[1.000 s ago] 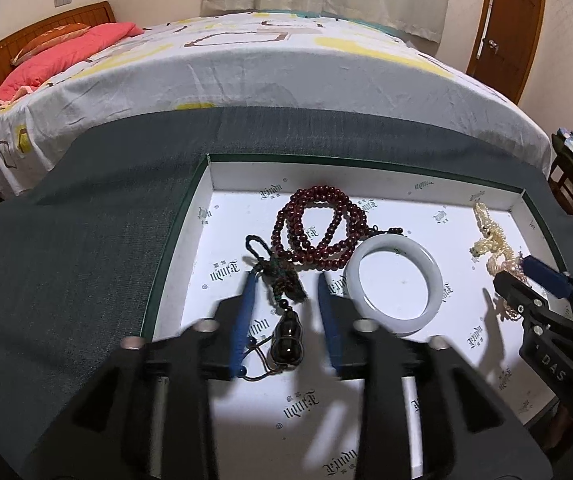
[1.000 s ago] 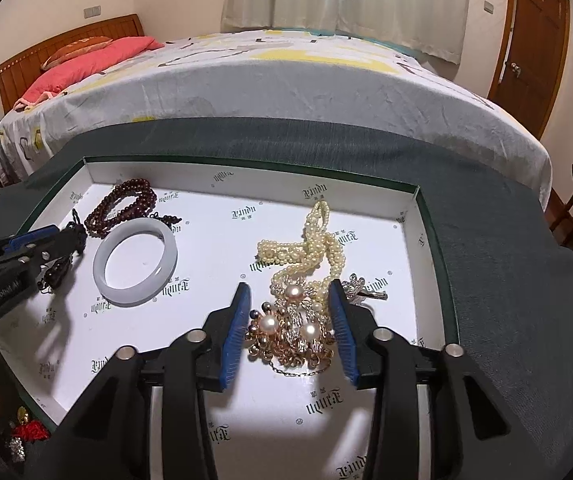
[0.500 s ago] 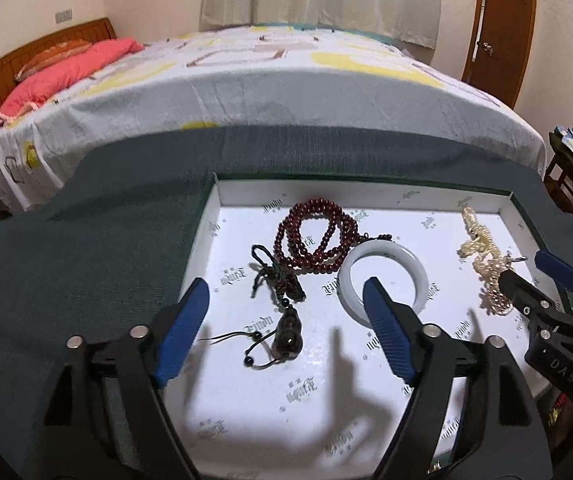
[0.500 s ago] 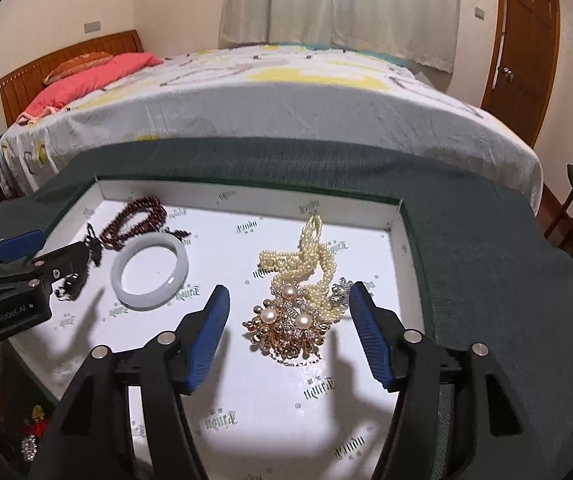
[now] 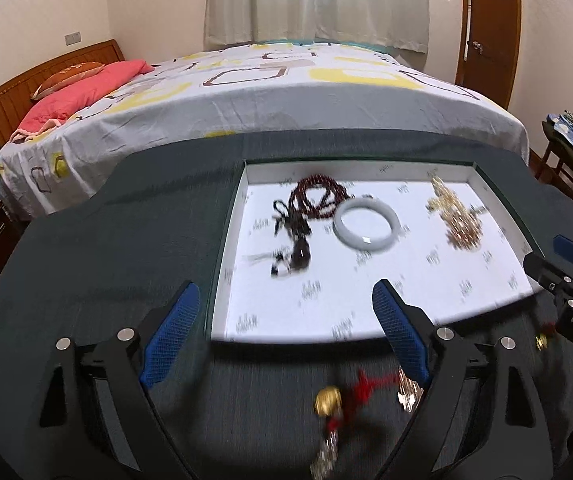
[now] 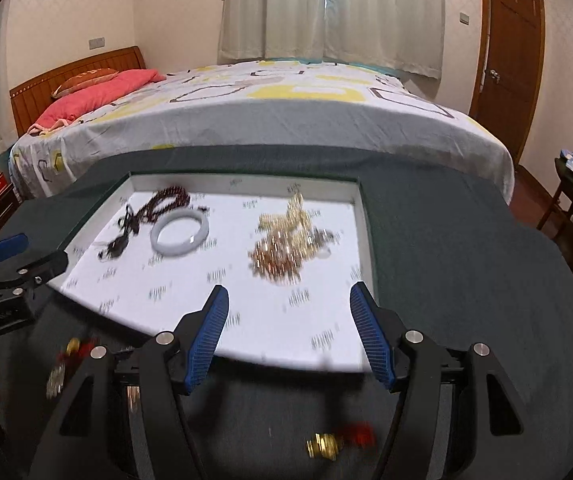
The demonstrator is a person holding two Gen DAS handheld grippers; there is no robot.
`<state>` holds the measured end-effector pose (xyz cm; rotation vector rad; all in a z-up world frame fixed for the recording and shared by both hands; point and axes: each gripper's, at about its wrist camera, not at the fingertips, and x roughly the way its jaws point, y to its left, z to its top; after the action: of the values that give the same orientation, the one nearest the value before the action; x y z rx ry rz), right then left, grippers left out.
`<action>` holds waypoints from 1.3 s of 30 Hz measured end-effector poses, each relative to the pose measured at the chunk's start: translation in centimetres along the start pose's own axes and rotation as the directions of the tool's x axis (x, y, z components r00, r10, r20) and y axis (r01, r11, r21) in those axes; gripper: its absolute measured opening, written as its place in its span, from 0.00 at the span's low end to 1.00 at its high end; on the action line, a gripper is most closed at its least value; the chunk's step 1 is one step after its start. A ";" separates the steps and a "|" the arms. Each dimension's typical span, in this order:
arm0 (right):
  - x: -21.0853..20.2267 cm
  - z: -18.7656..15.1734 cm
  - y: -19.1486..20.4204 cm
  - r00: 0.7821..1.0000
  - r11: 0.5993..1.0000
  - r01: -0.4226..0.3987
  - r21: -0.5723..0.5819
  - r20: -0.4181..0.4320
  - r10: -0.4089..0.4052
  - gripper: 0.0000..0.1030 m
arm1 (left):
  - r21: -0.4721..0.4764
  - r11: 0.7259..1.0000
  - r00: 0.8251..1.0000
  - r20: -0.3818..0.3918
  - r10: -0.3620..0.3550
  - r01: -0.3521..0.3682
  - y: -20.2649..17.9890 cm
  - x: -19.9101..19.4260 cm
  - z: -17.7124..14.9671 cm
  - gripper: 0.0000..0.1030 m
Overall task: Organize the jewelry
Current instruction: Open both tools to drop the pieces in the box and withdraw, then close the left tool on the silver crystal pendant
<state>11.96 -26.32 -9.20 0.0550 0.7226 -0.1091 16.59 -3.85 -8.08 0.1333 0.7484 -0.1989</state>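
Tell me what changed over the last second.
Both grippers let go and drew back toward the tray's near edge: the left gripper opened off the dark pendant, the right gripper off the pearl-and-gold cluster. Both now hang open, empty. The jade bangle and red beads stayed put in the tray.

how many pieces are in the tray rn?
4: dark pendant and red bead strand at its left, white bangle mid, pearl-and-gold cluster right. The blurred cluster may hold more.
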 end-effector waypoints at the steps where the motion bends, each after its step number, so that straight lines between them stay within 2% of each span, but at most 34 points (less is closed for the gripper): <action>1: -0.4 -0.6 -0.2 1.000 1.000 0.002 0.001 -0.004 -0.002 0.60 | 0.001 1.000 1.000 -0.001 -0.002 0.002 -0.1 -0.5 -0.5 0.84; 8: -2.5 -4.0 -1.4 0.999 1.000 0.012 0.016 -0.039 -0.011 0.60 | 0.026 1.000 1.000 -0.028 0.003 -0.002 -0.9 -2.8 -4.3 0.82; 13: -3.5 -5.5 -2.6 0.999 0.999 0.019 0.043 -0.050 -0.016 0.60 | 0.019 1.000 0.996 -0.089 0.006 -0.004 -1.0 -2.2 -6.6 0.71; 18: -3.6 -6.5 -3.2 0.998 0.998 0.018 0.059 -0.061 -0.014 0.60 | 0.024 1.000 0.990 -0.139 -0.002 0.005 -1.2 -1.3 -8.2 0.57; 22: -3.7 -6.9 -3.3 0.998 0.998 0.011 0.062 -0.061 -0.008 0.60 | 0.018 1.000 0.988 -0.155 -0.005 0.008 -1.1 -0.8 -8.7 0.54; 25: -3.7 -7.0 -3.4 0.998 0.998 0.009 0.066 -0.059 -0.006 0.60 | 0.019 0.999 0.988 -0.152 -0.028 0.031 -1.3 -0.9 -8.7 0.45; 27: -3.6 -7.1 -3.4 0.998 0.998 0.010 0.068 -0.059 -0.006 0.60 | 0.024 0.998 0.987 -0.150 -0.050 0.054 -1.6 -1.0 -8.8 0.33; 28: -3.5 -7.1 -3.5 0.998 0.998 0.010 0.070 -0.061 -0.005 0.60 | 0.030 0.998 0.987 -0.149 -0.056 0.061 -1.8 -1.0 -8.8 0.30; 30: -3.5 -7.1 -3.7 0.998 0.997 0.011 0.072 -0.062 -0.007 0.60 | 0.039 0.996 0.986 -0.147 -0.074 0.081 -2.1 -1.1 -8.9 0.17; 31: -3.5 -7.2 -3.7 0.998 0.997 0.012 0.073 -0.062 -0.008 0.60 | 0.039 0.995 0.986 -0.147 -0.082 0.088 -2.2 -1.1 -8.9 0.15; 39: -3.1 -7.4 -4.0 0.997 0.997 0.021 0.074 -0.071 -0.016 0.60 | 0.031 0.994 0.984 -0.149 -0.095 0.101 -2.1 -1.3 -9.0 0.13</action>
<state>4.33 -29.35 -12.69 0.1240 0.7895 -0.1526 9.22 -3.96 -13.81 0.1491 0.8999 -0.2999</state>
